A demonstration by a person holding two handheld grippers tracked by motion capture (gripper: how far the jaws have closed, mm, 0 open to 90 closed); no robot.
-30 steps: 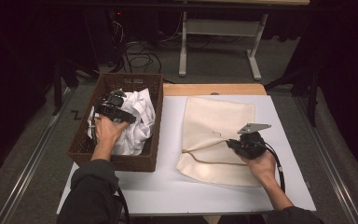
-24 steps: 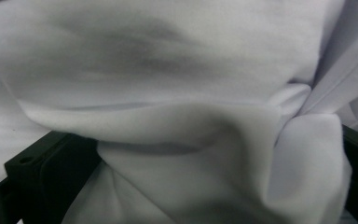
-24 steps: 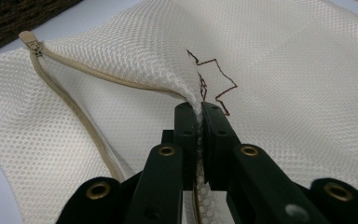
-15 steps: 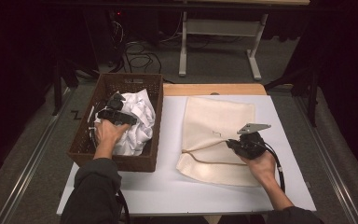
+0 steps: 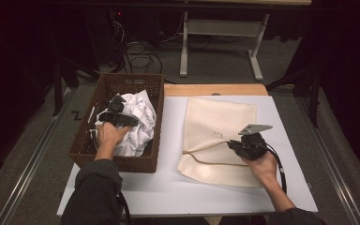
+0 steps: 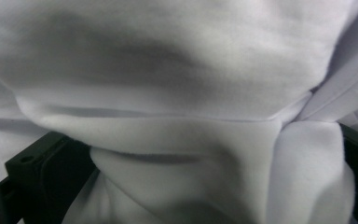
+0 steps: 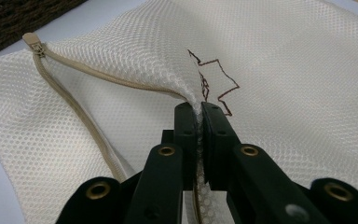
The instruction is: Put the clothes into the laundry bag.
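Right gripper (image 7: 199, 121) is pinching the mesh bag (image 5: 225, 122) by its zipper edge (left gripper (image 5: 115, 115) is straddling white cloth (image 5: 138, 119), grip unclear).

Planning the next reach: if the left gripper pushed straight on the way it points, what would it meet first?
The white cloth in the wicker basket; it already bunches between the left gripper jaws.

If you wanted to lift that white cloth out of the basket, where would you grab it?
Probably from above, at a raised fold near the top of the white cloth. It lies crumpled in the wicker basket, whose walls block the sides. The left hand-held gripper already has a thick fold bulging between its jaws.
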